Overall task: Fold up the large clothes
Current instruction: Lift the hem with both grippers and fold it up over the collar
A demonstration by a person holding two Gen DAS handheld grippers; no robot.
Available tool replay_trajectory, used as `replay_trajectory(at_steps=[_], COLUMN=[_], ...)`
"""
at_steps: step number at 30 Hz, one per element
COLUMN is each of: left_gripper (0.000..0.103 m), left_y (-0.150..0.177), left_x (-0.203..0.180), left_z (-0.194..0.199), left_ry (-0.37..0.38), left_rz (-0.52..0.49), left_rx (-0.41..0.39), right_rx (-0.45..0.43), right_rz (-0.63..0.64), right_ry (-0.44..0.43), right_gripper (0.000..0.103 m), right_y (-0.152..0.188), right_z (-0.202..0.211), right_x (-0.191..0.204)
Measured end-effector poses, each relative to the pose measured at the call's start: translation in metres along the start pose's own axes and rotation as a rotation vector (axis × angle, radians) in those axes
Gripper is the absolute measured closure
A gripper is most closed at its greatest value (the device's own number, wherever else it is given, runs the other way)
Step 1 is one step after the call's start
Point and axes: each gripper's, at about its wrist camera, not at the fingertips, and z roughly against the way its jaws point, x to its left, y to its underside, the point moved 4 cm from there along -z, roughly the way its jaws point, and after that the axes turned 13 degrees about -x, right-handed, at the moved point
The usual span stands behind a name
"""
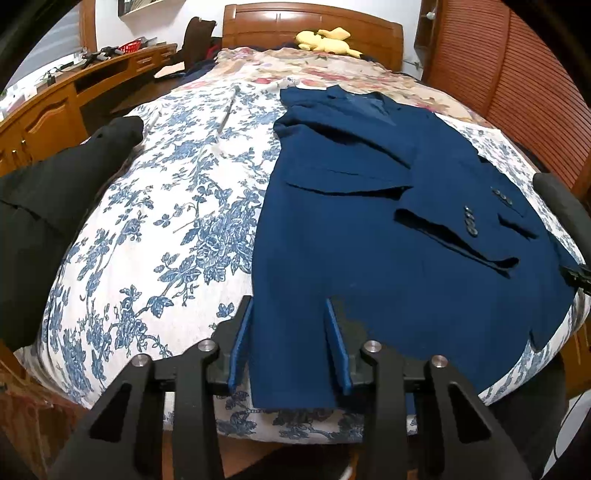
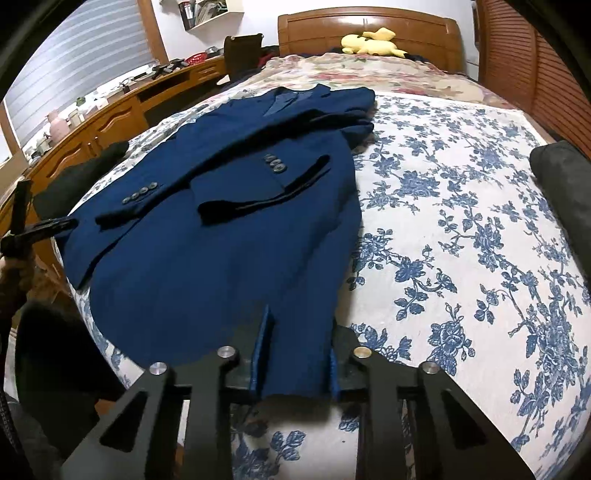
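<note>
A navy blue suit jacket point(image 1: 369, 258) point(image 2: 221, 258) lies flat on the bed, collar toward the headboard, both sleeves folded across its front. My left gripper point(image 1: 287, 306) sits at the hem's left corner near the foot of the bed; the cloth lies flat between its blue-padded fingers point(image 1: 240, 347) and the jaws stand apart. My right gripper point(image 2: 301, 326) sits at the hem's right corner in the same way, cloth between its fingers point(image 2: 260, 354), not pinched. The left gripper point(image 2: 37, 229) also shows at the left edge of the right wrist view.
The bed has a blue-floral cover point(image 1: 166, 221) point(image 2: 461, 240) and a wooden headboard point(image 1: 314, 22). A black garment point(image 1: 55, 192) point(image 2: 74, 173) lies at its left edge by a wooden desk point(image 1: 55, 110). A yellow plush toy point(image 1: 328, 40) lies by the headboard. A dark grey bundle point(image 2: 561, 166) rests at the right.
</note>
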Motion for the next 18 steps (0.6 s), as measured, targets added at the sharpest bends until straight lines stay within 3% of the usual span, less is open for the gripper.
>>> replay_trajectory(at_steps=[2,4,12,18], left_gripper=[0.089,0.096,0.098,0.098], left_y=[-0.001,-0.005,-0.055,-0.106], left_x=[0.000,-0.001,-0.010,-0.023], left_z=[0.001,0.005,0.034,0.063], left_ry=[0.017,0.056,0.185,0.230], left_rz=[-0.008,-0.018,-0.075,-0.122], left_rx=[0.006,0.005,-0.107,-0.207], right_rx=[0.009,0.010,-0.097,-0.204], right_rz=[0.002,0.004,-0.034,-0.116], right_ry=[0.007,0.013,0.047,0.067], right_gripper=[0.089,0.094,0.097,0.098], right_y=[-0.002,-0.007,-0.041,-0.067], right_z=[0.000,0.002,0.022,0.052], right_x=[0.003,0.009,0.027,0.020])
